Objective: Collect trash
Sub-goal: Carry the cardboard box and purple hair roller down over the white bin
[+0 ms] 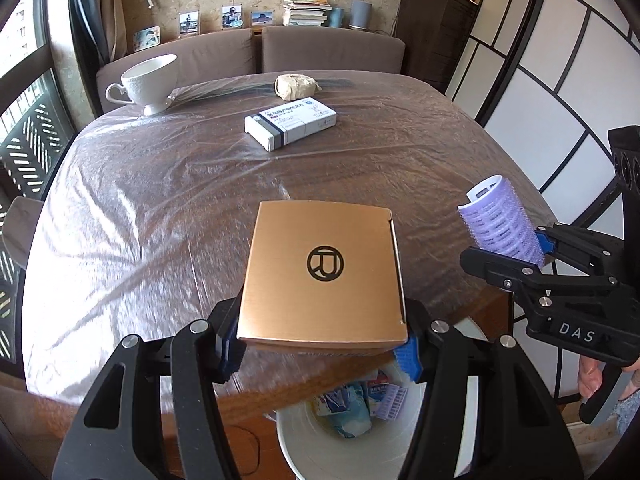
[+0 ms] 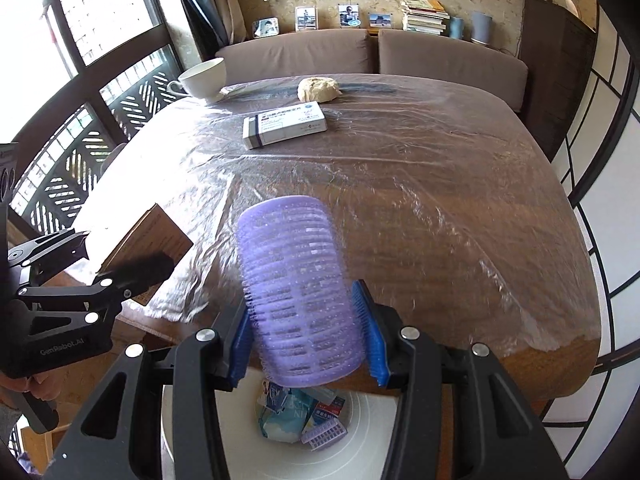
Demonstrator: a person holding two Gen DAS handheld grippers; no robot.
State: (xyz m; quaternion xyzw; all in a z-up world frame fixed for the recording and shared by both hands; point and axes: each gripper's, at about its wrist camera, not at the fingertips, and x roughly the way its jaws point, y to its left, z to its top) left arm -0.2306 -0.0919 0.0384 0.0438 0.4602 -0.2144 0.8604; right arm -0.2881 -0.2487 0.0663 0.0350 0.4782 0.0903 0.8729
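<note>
Left gripper [image 1: 320,350] clamps copper box [image 1: 324,272] by its sides | right gripper [image 2: 308,336] clamps purple hair roller [image 2: 298,296] | both held at table [image 1: 140,208] edge above white bin [image 2: 380,420] holding wrappers [image 2: 286,416]

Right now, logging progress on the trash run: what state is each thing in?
Gold box: held in left gripper, above bin.
Purple roller: clamped in right gripper.
Bin: open, trash inside.
Medicine box: closed, flat on table.
Cup: upright.
Paper wad: crumpled, on table.
</note>
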